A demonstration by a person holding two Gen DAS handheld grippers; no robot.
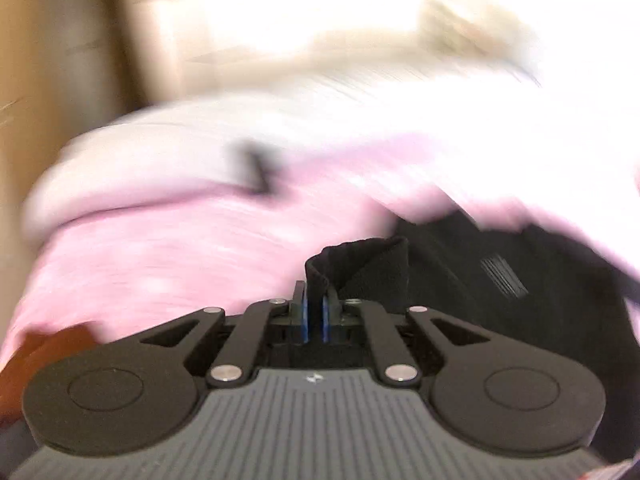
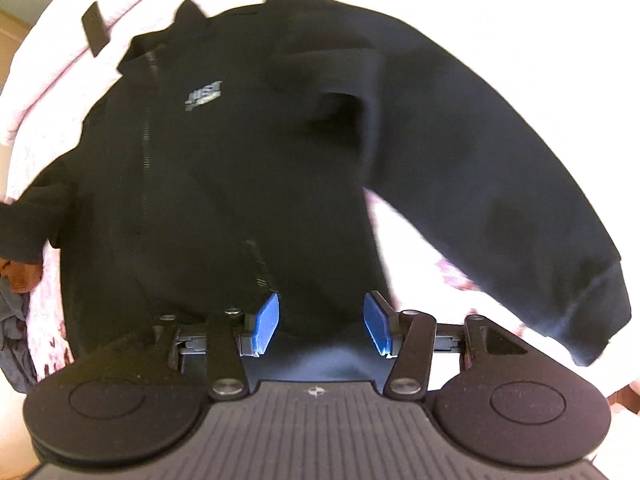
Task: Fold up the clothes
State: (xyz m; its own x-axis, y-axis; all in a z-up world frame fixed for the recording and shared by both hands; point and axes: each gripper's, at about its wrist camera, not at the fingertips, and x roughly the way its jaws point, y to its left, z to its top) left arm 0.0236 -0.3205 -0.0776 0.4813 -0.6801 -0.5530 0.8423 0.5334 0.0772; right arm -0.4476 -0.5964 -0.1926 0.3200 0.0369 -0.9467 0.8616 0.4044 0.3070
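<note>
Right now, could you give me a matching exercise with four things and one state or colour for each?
Things:
1. left tool
2. right tool
3. jacket
4. bed cover

States:
A. pink
B. black, spread out with zip and grey logo showing
C. pads apart over the hem
D. shut on a black cuff

Pairs: 1-D, 2-C, 3-B, 4-A

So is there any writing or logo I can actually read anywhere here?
"JUST": grey print on the chest of the black zip jacket; the smaller line under it is too blurred to read.
Small emblem, no letters: on the right gripper body.
Grey striped patch on the jacket, left wrist view: no readable text.
</note>
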